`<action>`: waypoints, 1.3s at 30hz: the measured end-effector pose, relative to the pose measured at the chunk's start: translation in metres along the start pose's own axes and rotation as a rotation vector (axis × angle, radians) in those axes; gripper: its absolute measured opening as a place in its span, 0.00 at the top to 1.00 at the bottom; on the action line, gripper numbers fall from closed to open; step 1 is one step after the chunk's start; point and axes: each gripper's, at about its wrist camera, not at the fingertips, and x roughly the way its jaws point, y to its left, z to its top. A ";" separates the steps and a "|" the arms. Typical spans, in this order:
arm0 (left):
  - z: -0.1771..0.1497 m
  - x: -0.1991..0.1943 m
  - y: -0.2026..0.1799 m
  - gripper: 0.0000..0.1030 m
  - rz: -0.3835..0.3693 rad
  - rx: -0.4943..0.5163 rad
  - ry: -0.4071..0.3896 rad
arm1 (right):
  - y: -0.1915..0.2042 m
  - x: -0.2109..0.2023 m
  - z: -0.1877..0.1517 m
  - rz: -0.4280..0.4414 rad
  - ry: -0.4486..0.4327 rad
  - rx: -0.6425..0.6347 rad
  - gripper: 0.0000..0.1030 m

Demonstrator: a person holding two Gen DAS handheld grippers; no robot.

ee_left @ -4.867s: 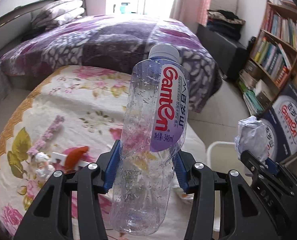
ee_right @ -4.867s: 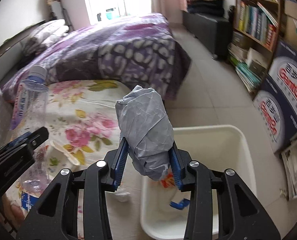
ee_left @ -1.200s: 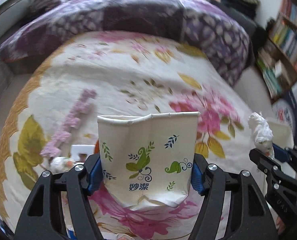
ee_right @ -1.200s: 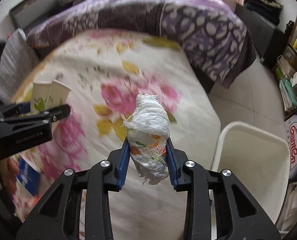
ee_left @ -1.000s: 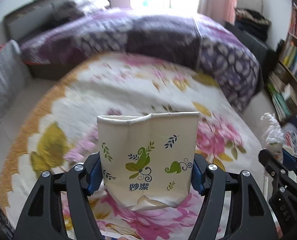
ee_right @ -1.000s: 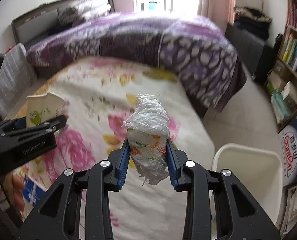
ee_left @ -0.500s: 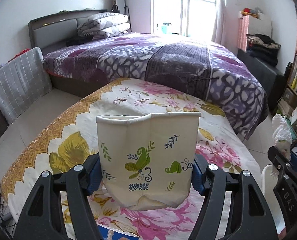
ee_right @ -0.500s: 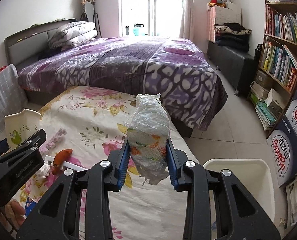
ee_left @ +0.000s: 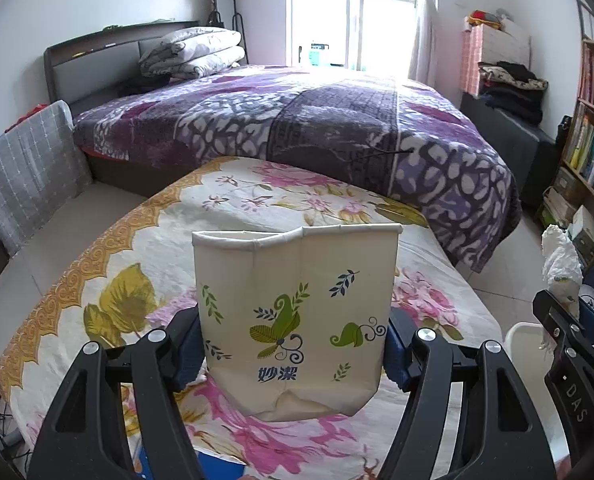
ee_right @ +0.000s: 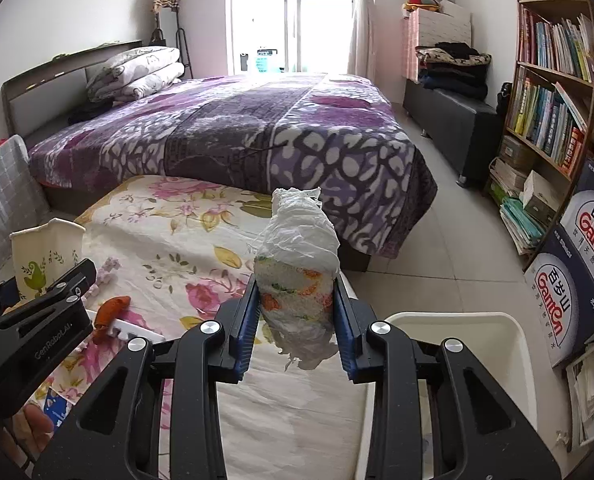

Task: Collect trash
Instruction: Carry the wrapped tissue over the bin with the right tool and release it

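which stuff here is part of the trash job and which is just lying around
Part of the job:
- paper cup, squeezed in the left claw
- crumpled wrapper, held in the right claw
- white bin

Lying about:
- orange scrap
- books
- pillows

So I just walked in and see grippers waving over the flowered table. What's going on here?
A person is collecting trash with two handheld grippers. The left gripper is shut on a flattened cream paper cup with green leaf prints. The right gripper is shut on a crumpled white plastic wad with orange and green print. Both are held above the flowered tablecloth, beside the white plastic bin.
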 end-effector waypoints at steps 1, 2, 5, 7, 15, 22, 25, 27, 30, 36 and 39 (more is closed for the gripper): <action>0.000 0.000 -0.003 0.33 -0.004 0.003 0.002 | -0.002 0.000 0.000 -0.002 0.002 0.003 0.69; 0.000 -0.001 -0.006 0.33 -0.008 0.007 0.002 | -0.006 0.000 0.000 -0.004 0.007 0.010 0.69; -0.001 -0.001 -0.014 0.33 -0.018 0.020 0.005 | -0.015 0.001 0.000 -0.010 0.018 0.028 0.69; -0.001 -0.002 -0.019 0.33 -0.024 0.027 0.006 | -0.020 0.000 -0.001 -0.015 0.020 0.037 0.69; -0.002 -0.005 -0.042 0.33 -0.052 0.058 0.012 | -0.040 0.000 -0.002 -0.040 0.034 0.070 0.68; -0.004 -0.007 -0.063 0.33 -0.081 0.083 0.017 | -0.058 -0.004 -0.005 -0.066 0.040 0.093 0.68; -0.005 -0.009 -0.073 0.33 -0.093 0.098 0.017 | -0.068 -0.006 -0.006 -0.083 0.043 0.105 0.68; -0.007 -0.010 -0.078 0.33 -0.101 0.108 0.017 | -0.076 -0.007 -0.006 -0.097 0.047 0.114 0.68; -0.008 -0.010 -0.087 0.33 -0.111 0.123 0.019 | -0.088 -0.007 -0.008 -0.119 0.056 0.131 0.68; -0.011 -0.014 -0.105 0.33 -0.138 0.150 0.023 | -0.113 -0.008 -0.012 -0.162 0.081 0.172 0.68; -0.013 -0.016 -0.115 0.33 -0.153 0.167 0.023 | -0.124 -0.009 -0.014 -0.186 0.102 0.194 0.66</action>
